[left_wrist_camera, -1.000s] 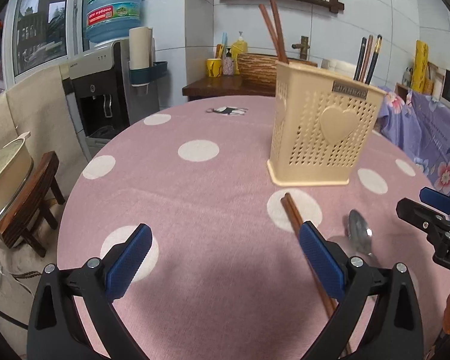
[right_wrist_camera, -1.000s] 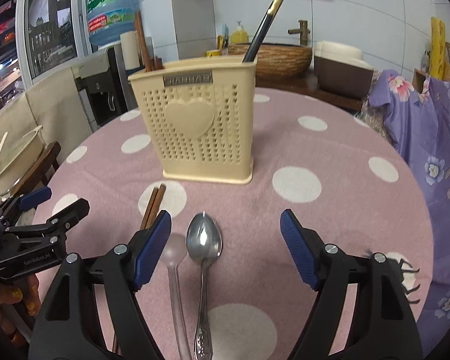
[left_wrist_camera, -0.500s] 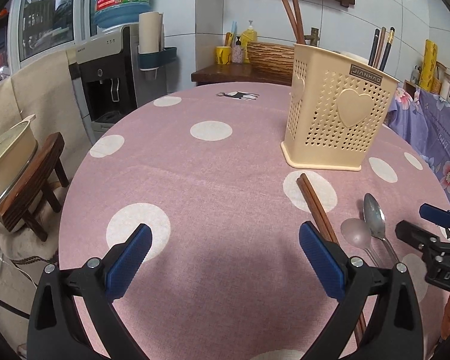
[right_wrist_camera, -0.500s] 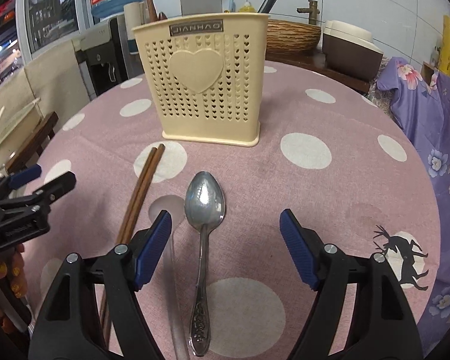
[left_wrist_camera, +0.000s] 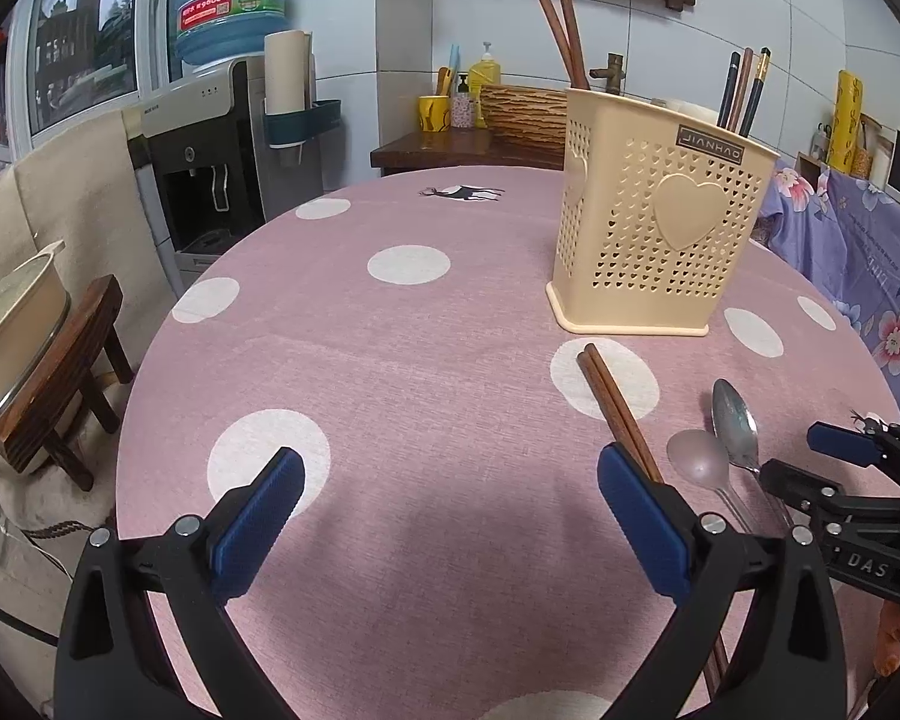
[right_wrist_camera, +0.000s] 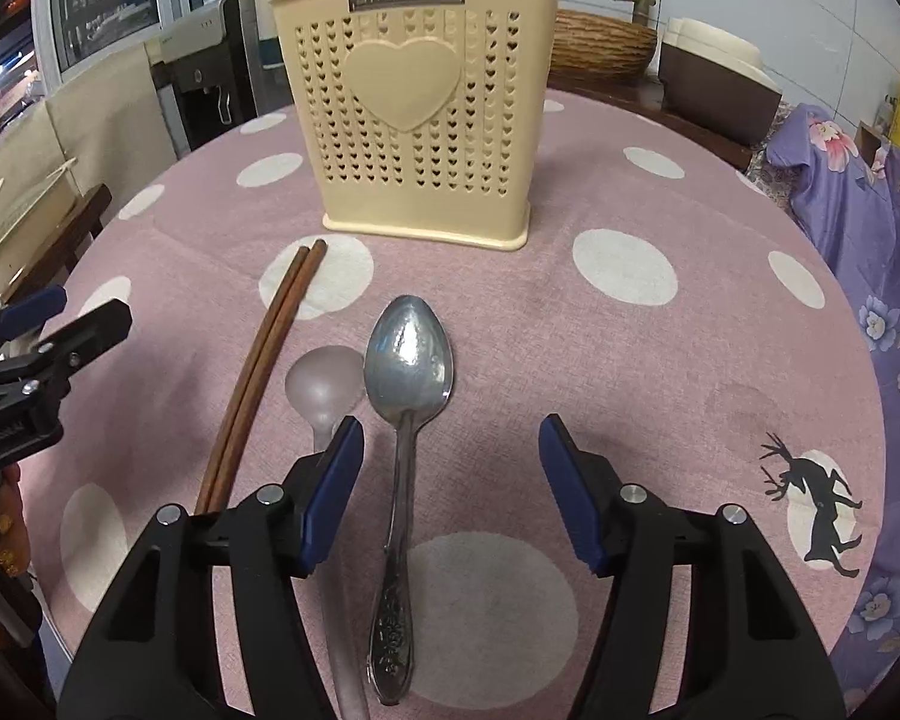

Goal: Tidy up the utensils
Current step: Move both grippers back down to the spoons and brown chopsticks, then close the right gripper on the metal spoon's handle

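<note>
1. The step in hand is judged to be the pickup of the metal spoon (right_wrist_camera: 408,354), 1 of the utensils not yet put away.
2. The metal spoon is seen lying flat on the pink polka-dot surface (right_wrist_camera: 720,372), bowl toward the cream utensil holder (right_wrist_camera: 420,114), handle running back between the 2 blue pads of the right tongs (right_wrist_camera: 450,480).
3. The right tongs are shown spread but closing, with the spoon handle between the pads; no pad is yet pressed on it, and the handle sits nearer the left pad than the right.
4. The left tongs (left_wrist_camera: 444,516) are held spread wide above the surface, with nothing between them; only bare cloth is framed there.
5. A translucent plastic spoon (right_wrist_camera: 324,387) is seen just beside the metal one, touching or nearly so, and a pair of brown chopsticks (right_wrist_camera: 264,360) lies beyond it, tips on a white dot near the holder's base.
6. Other chopsticks are already stood upright in the holder, so the task is judged partly done, with 3 items left on the surface.
7. The next move is judged to call for a closure centred on the thin handle, low enough to catch it against the cloth, without the left pad dragging the plastic spoon along.
8. A clean lift and a tilt toward vertical would then be needed before the holder's open top is reached.
</note>
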### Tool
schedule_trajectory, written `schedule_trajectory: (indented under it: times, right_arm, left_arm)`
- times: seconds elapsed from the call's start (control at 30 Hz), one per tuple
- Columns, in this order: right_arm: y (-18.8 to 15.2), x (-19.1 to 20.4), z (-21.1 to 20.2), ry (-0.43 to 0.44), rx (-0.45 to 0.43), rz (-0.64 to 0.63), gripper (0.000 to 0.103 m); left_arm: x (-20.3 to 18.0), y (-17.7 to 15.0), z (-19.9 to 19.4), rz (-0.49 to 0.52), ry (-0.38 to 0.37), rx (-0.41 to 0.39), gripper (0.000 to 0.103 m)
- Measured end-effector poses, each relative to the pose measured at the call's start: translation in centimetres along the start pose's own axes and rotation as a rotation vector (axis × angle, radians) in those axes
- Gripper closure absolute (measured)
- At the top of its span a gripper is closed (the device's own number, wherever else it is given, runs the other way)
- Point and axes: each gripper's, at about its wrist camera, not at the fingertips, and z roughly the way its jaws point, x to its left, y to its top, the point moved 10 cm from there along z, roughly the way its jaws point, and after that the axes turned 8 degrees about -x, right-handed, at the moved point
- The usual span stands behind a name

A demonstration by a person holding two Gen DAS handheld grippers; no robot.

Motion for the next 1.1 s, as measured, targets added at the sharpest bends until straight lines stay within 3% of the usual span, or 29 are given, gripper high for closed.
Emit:
schedule_trajectory:
  times: [0.17,0.5,0.63,0.73,0.83,0.93,1.1]
  right_arm:
    - [-0.8,0.8,0.8,-0.005,0.040,-0.041,0.043]
    - [0.8,1.8,2.7,0.005,0.041,-0.022,0.044]
    - [1.3,2.1,3.2,-0.005,0.036,-0.012,0.051]
    - [1.7,2.1,3.5,-0.007,0.031,-0.013,0.065]
    - [1.8,2.1,3.5,-0.002,0.032,-0.007,0.065]
    - [1.9,1.7,3.2,0.014,0.025,0.027,0.065]
    - [2.1,0.4,2.3,0.012,0.002,0.071,0.065]
  left_arm:
    - [0.1,0.0,0.0,-0.005,-0.005,0.002,0.006]
    - [0.3,0.1,-0.1,-0.021,-0.008,0.000,0.006]
    - [0.3,0.1,-0.1,-0.026,-0.012,0.001,0.006]
    - [0.3,0.2,0.1,-0.026,-0.014,0.007,0.006]
    - [-0.1,0.2,0.3,-0.022,-0.028,0.017,0.006]
    - [-1.2,0.0,0.7,-0.008,-0.058,0.037,0.010]
    - [-4.2,-0.9,1.4,0.030,-0.139,0.095,0.027]
